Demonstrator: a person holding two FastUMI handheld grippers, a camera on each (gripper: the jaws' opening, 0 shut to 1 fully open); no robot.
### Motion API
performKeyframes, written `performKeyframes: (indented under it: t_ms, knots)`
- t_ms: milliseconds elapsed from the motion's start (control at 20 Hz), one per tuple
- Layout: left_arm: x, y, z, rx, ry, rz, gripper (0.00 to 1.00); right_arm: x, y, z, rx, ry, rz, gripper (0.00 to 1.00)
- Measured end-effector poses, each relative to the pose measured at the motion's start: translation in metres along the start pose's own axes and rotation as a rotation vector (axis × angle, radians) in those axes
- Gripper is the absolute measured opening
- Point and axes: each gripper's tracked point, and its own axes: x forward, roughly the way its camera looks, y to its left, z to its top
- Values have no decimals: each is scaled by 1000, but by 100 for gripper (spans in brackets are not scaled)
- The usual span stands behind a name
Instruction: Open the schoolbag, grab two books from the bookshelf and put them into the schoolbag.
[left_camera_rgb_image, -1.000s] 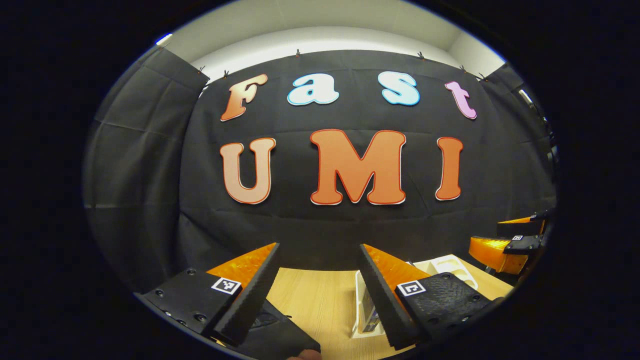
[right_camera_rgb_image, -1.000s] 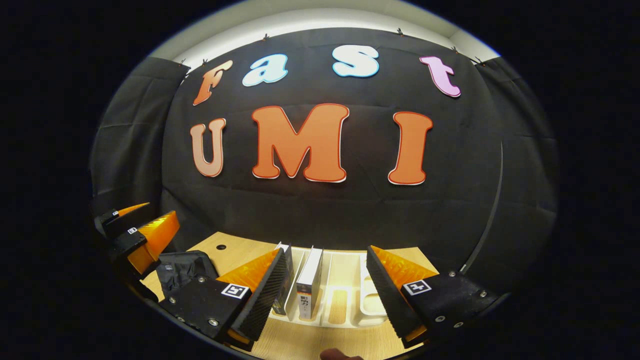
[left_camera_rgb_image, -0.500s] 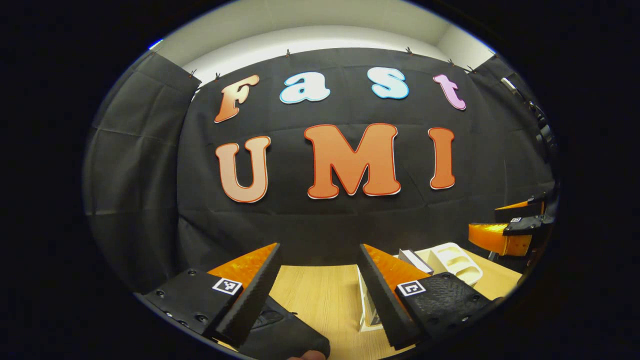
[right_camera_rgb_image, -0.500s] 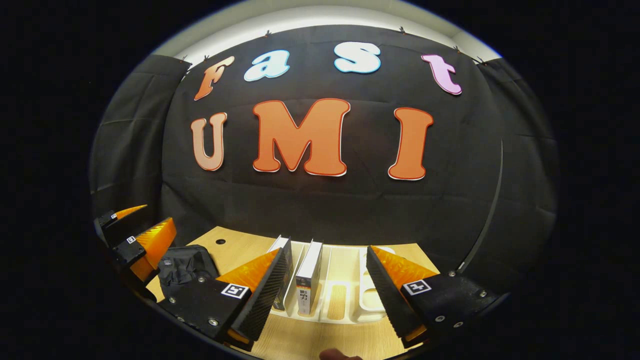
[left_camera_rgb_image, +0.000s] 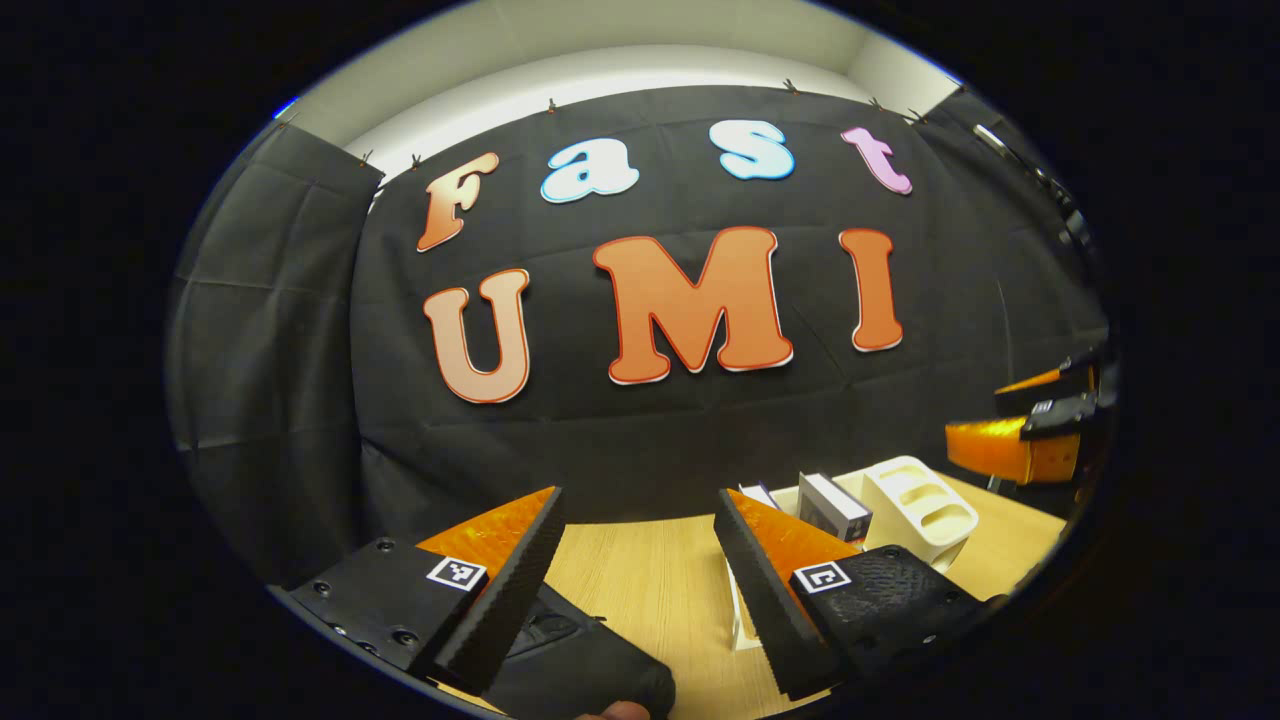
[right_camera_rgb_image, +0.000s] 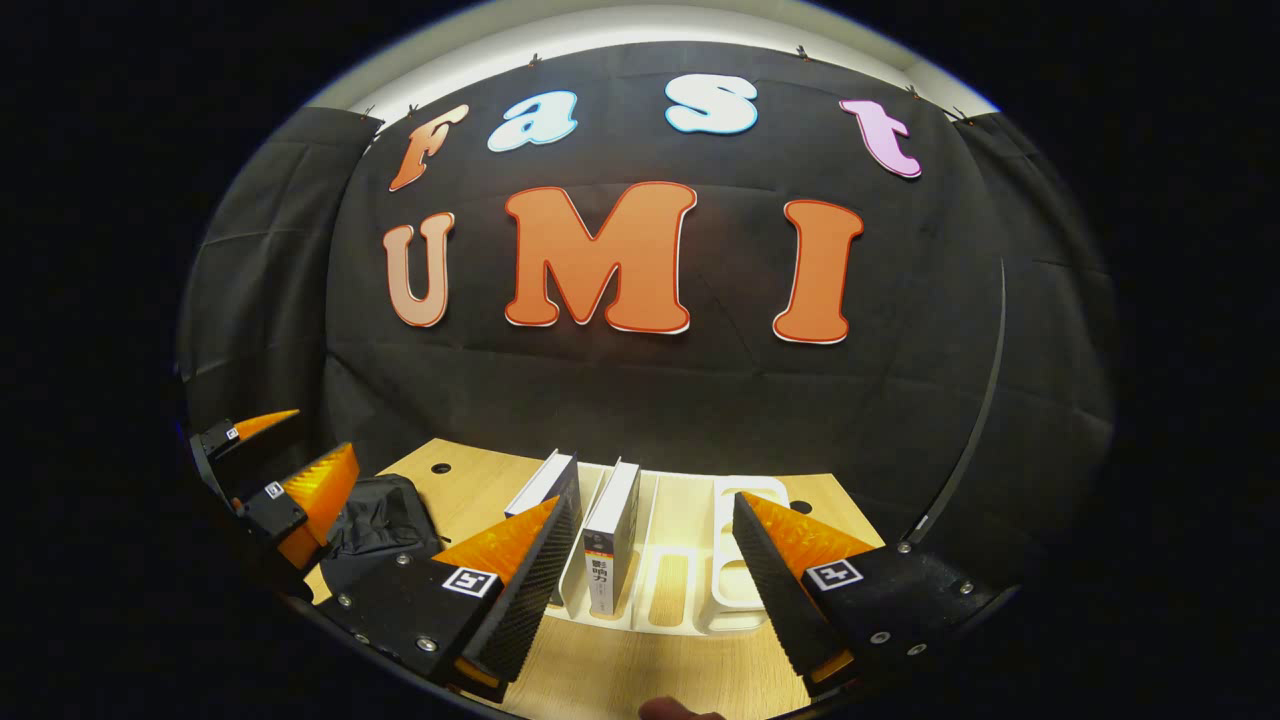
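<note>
Over the last second both cameras had tipped down a little, so more of the wooden desk (right_camera_rgb_image: 470, 480) showed than before, and the white bookshelf (right_camera_rgb_image: 735, 590) had slid up and looked closer. In the right gripper view the right hand-held gripper (right_camera_rgb_image: 650, 580) was wide, with nothing between its fingers, and the two books (right_camera_rgb_image: 610, 535) stood upright in the left slots of the bookshelf, just ahead of the gap. One book was partly hidden behind the left finger. In the left gripper view the left hand-held gripper (left_camera_rgb_image: 640, 580) was wide too and held nothing. The black schoolbag (left_camera_rgb_image: 580, 665) lay on the desk low in that view, right under the left finger — more of it showed now than a second ago. The same schoolbag (right_camera_rgb_image: 375, 520) sat to the left of the bookshelf in the right gripper view, with the other hand-held gripper hovering near it. I could not tell whether its zipper was open or closed. It looked like the task was only starting: both books were in the bookshelf, nothing had been grabbed, and the two grippers seemed to be coming in — the left one toward the schoolbag, the right one toward the books.
</note>
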Motion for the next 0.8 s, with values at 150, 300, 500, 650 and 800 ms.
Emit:
performKeyframes:
  t_ms: [150, 300, 500, 650, 800]
  knots:
    - [1, 1, -28, 87, 50, 6, 96, 1, -9, -5, -2, 10, -8, 96]
    - [0, 3, -52, 184, 81, 7, 96, 5, -16, -8, -8, 13, -8, 96]
    - [-5, -1, -96, 318, 153, -12, 96, 13, -23, -11, -14, 15, -3, 96]
    - [-7, -2, -130, 419, 206, -31, 99, 19, -29, -13, -15, 18, 2, 96]
    - [-7, -1, -154, 500, 257, -46, 98, 24, -37, -17, -9, 25, -3, 96]
